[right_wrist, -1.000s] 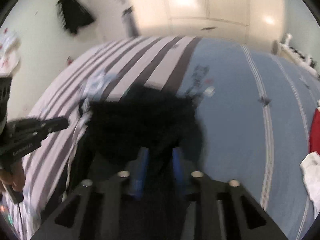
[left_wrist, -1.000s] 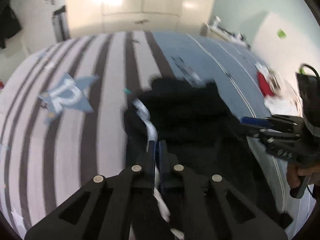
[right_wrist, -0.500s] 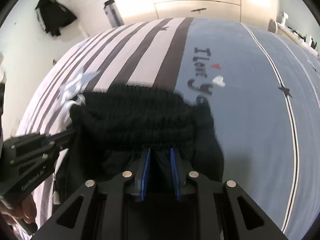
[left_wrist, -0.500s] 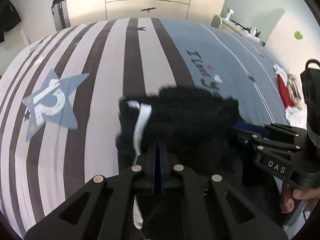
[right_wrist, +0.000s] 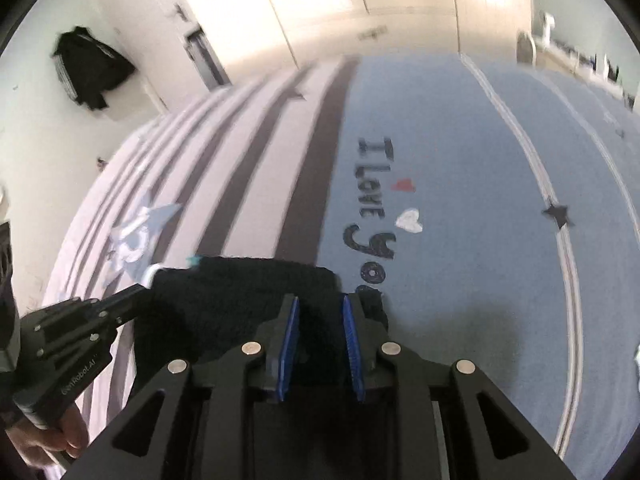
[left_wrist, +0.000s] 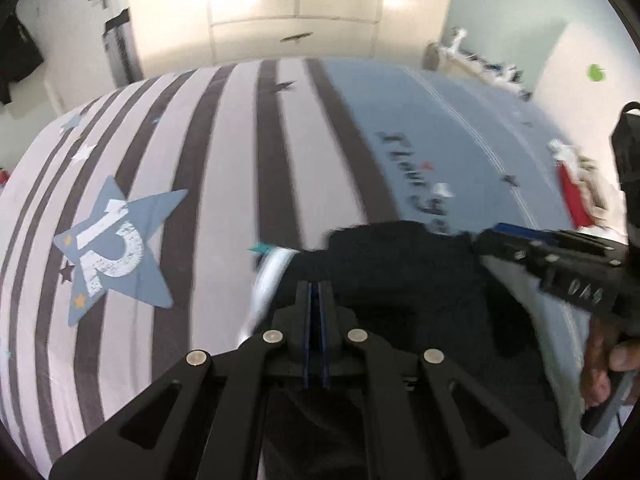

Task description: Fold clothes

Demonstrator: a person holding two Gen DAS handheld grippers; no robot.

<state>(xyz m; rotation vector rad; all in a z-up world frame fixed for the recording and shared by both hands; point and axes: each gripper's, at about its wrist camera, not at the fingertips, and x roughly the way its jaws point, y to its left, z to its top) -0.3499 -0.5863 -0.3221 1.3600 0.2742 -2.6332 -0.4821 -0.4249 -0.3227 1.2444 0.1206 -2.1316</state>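
Left gripper [left_wrist: 316,292] clenched on the black garment [left_wrist: 384,272] near its white side stripe [left_wrist: 268,276]. Right gripper [right_wrist: 320,312] grips the same bunched waistband edge; its jaws have just been opening slightly, fabric between them. Garment is lifted over the bed [right_wrist: 460,160], not laid flat. Fold looks mid-step; setting down and smoothing remain. Lower garment hidden below both grippers, frames blurred.

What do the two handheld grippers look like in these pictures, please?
Both are matte black, with angular, cut-out linkage arms, silver pivot pins and blue finger pads. The left gripper has "GenRobot.AI" printed on its side; the right gripper is embossed "DAS". No sleeves show.
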